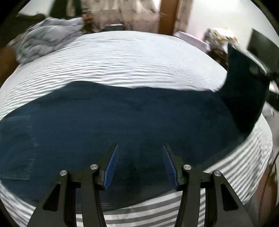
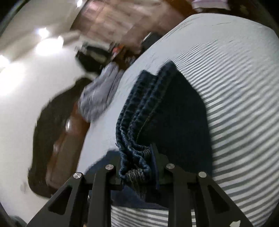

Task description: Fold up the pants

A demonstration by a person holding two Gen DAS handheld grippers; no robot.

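Dark blue denim pants (image 1: pixel 122 118) lie spread flat across the striped bed. My left gripper (image 1: pixel 140 145) hovers low over their near edge. It is open, its blue pads (image 1: pixel 111 165) wide apart with only flat cloth below them. At the right the pants' end (image 1: pixel 244 78) is lifted off the bed, up toward a blurred black shape. In the right wrist view my right gripper (image 2: pixel 137 152) is shut on that end of the pants (image 2: pixel 148 104). The bunched, ribbed edges are pinched between its pads, and the cloth hangs away toward the bed.
The bed's grey-and-white striped sheet (image 1: pixel 122 52) fills most of both views (image 2: pixel 235 104). A crumpled grey blanket (image 1: pixel 47 40) lies at the far left corner (image 2: pixel 99 94). A wooden door frame (image 1: pixel 167 15) and a dark screen (image 1: pixel 261 45) stand beyond the bed.
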